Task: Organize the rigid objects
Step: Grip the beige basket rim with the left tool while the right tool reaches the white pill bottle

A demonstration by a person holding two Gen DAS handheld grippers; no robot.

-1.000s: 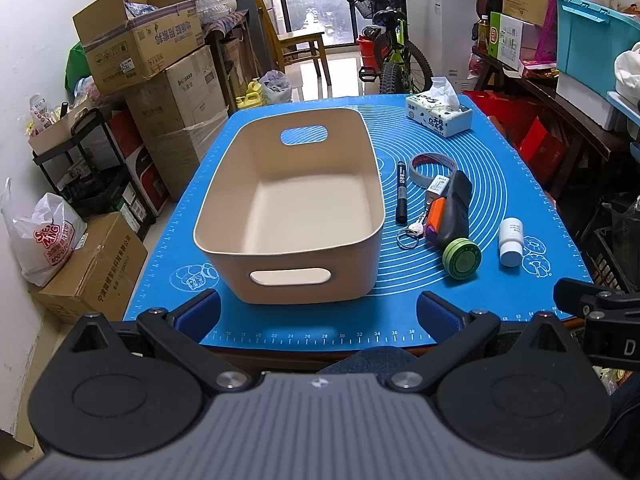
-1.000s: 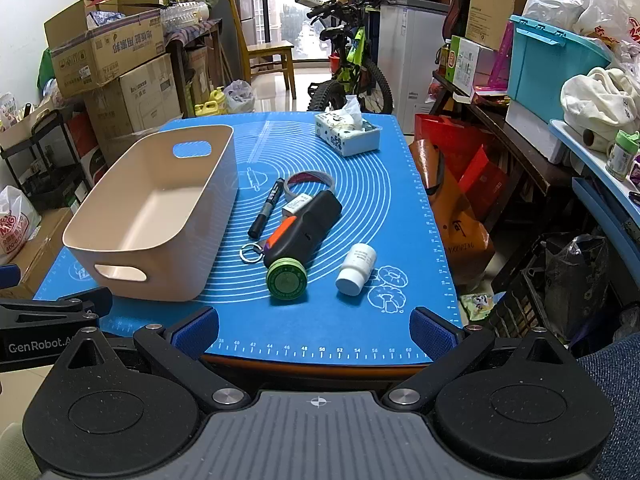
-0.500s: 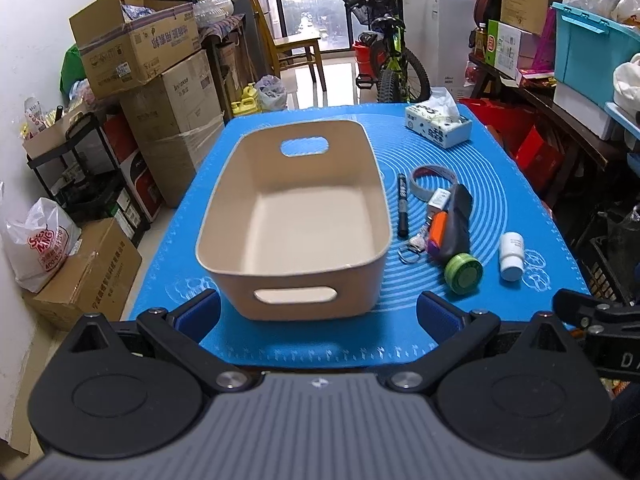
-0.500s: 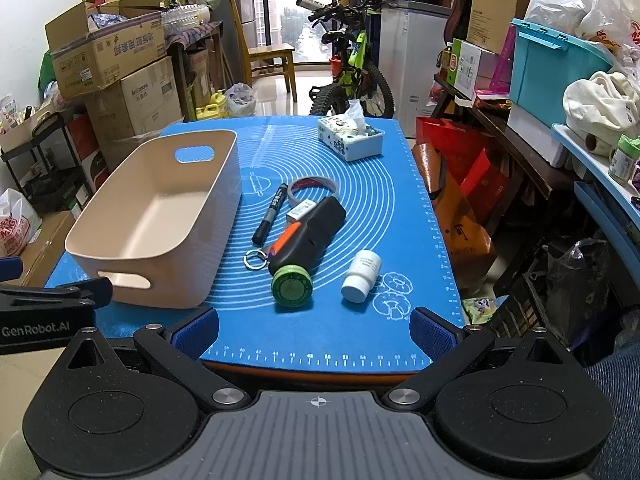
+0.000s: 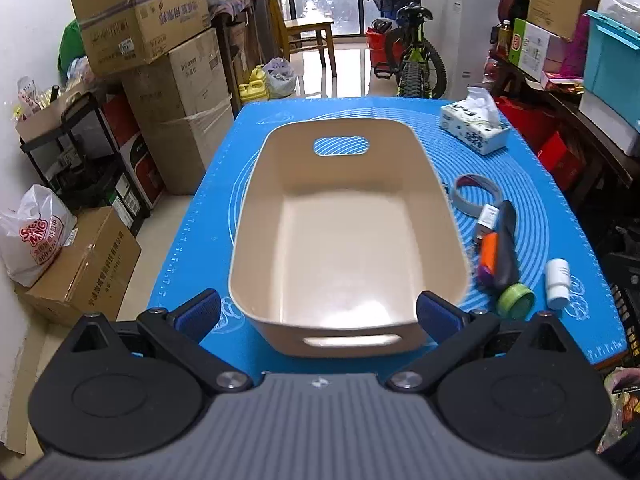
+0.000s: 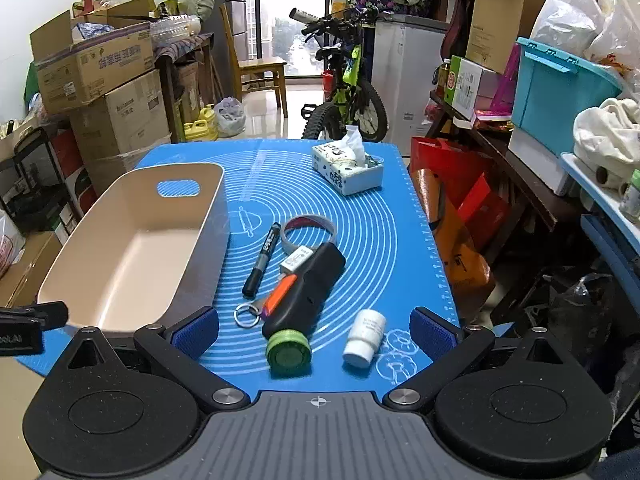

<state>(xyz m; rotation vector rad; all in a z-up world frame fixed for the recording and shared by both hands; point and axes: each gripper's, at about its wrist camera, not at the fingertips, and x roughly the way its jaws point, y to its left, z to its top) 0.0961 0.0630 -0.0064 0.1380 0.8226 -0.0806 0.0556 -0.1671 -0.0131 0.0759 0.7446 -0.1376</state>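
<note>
In the left wrist view, a beige plastic bin (image 5: 348, 240) with rounded corners and slot handles fills the centre of the frame, smooth-walled and with nothing inside. It stands on a blue mat (image 5: 560, 208) printed with white rings, which covers the surface. The left gripper (image 5: 318, 314) is spread wide, its blue-padded fingers flanking the bin's near end without touching it. At centre right lie a black device (image 5: 505, 248), a green round cap (image 5: 516, 301) and a white bottle (image 5: 557, 283).

In the right wrist view, the right gripper (image 6: 314, 330) is likewise wide apart and holds nothing. Between its fingers, low in the frame, lie the black device (image 6: 308, 292), the white bottle (image 6: 365, 338), a black marker (image 6: 262, 258), a key ring (image 6: 247, 315) and a grey band (image 6: 308, 229). The bin (image 6: 132, 248) sits at centre left, and a tissue box (image 6: 347, 168) above centre.
</note>
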